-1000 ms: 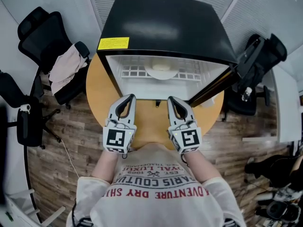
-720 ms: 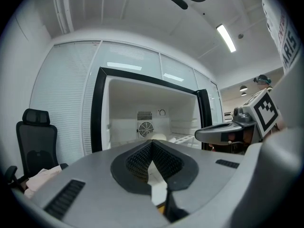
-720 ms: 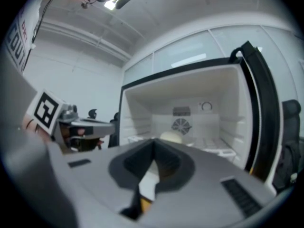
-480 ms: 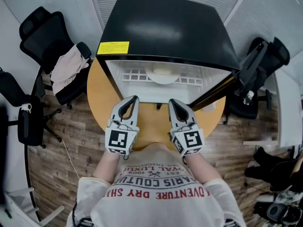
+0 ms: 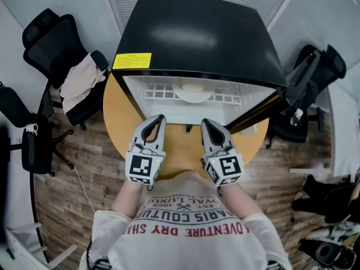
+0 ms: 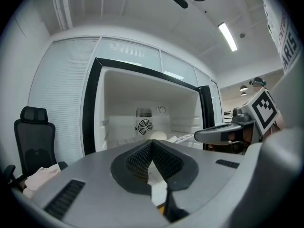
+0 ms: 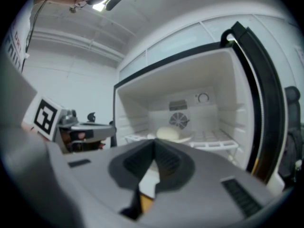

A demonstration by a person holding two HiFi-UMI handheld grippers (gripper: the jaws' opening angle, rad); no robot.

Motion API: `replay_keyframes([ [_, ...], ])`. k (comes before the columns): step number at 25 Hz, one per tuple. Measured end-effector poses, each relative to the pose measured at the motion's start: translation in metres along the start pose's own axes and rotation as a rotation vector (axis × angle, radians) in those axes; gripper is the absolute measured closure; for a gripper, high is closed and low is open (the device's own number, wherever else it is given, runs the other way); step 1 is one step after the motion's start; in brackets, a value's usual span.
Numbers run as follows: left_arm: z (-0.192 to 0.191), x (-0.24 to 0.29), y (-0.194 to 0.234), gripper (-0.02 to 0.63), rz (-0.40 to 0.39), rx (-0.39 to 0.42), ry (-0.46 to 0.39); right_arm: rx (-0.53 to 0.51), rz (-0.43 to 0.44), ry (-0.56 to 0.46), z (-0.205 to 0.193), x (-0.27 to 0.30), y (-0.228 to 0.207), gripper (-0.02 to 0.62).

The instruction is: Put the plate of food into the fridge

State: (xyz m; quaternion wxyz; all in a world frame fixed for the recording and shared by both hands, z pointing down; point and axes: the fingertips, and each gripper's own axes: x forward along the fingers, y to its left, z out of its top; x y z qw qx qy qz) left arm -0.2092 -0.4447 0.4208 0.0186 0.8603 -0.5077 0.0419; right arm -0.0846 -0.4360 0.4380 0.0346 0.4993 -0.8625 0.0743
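Observation:
A small black fridge (image 5: 197, 38) stands open on a round wooden table (image 5: 121, 122). Inside, on its white wire shelf (image 5: 160, 90), rests the white plate (image 5: 193, 90) with a pale mound of food (image 7: 167, 133). Both grippers hover side by side over the table in front of the opening, pointing at it. My left gripper (image 5: 159, 118) is shut and holds nothing. My right gripper (image 5: 205, 122) is shut too, with nothing in it. In the left gripper view the jaws (image 6: 152, 144) meet at their tips; in the right gripper view the jaws (image 7: 154, 144) do the same.
The fridge door (image 5: 256, 108) swings open to the right, its edge beside my right gripper. Black office chairs stand at the left (image 5: 53, 44) and right (image 5: 309, 77), one with pale cloth (image 5: 79, 77) draped on it. Wooden floor surrounds the table.

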Motion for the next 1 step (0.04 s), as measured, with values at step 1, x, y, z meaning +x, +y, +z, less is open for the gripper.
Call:
replay_keyframes([
  [1,0.0,0.0014,-0.0007,0.572,-0.002,-0.001,0.001,0.003,-0.001,0.002,-0.0003,0.0003,-0.0009,0.568],
])
